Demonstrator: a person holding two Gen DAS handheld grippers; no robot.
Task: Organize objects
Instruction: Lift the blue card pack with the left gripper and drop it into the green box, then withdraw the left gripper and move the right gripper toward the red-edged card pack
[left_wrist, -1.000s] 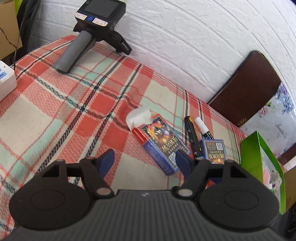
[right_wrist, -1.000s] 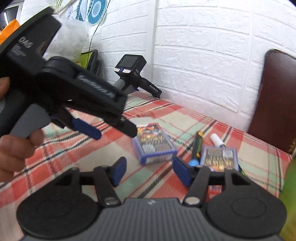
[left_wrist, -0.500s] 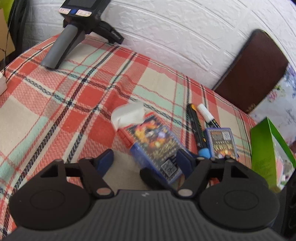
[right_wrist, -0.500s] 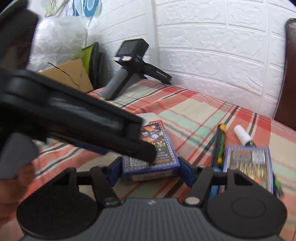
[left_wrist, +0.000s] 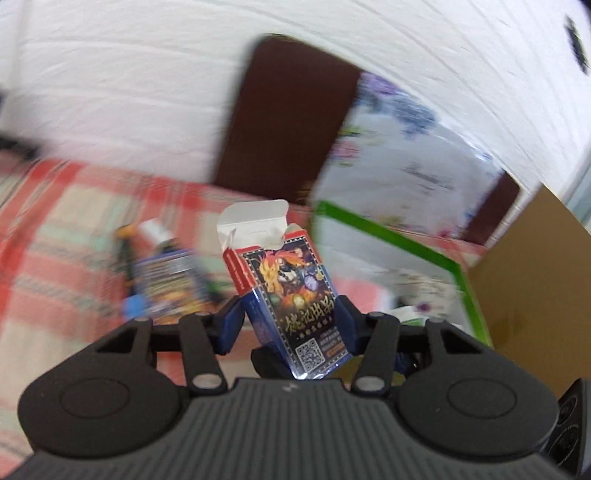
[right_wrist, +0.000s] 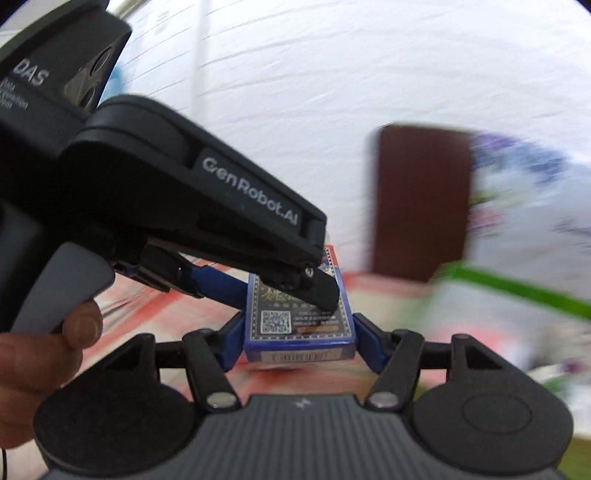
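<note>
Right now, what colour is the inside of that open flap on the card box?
White, above a red edge on the card box; the left wrist view shows it best.

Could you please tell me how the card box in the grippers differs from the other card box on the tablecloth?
The held card box stands upright in the left gripper; the second card box lies flat on the tablecloth. The held card box has its white flap open; the second card box, blurred, shows none. Both are blue-edged with colourful artwork.
</note>
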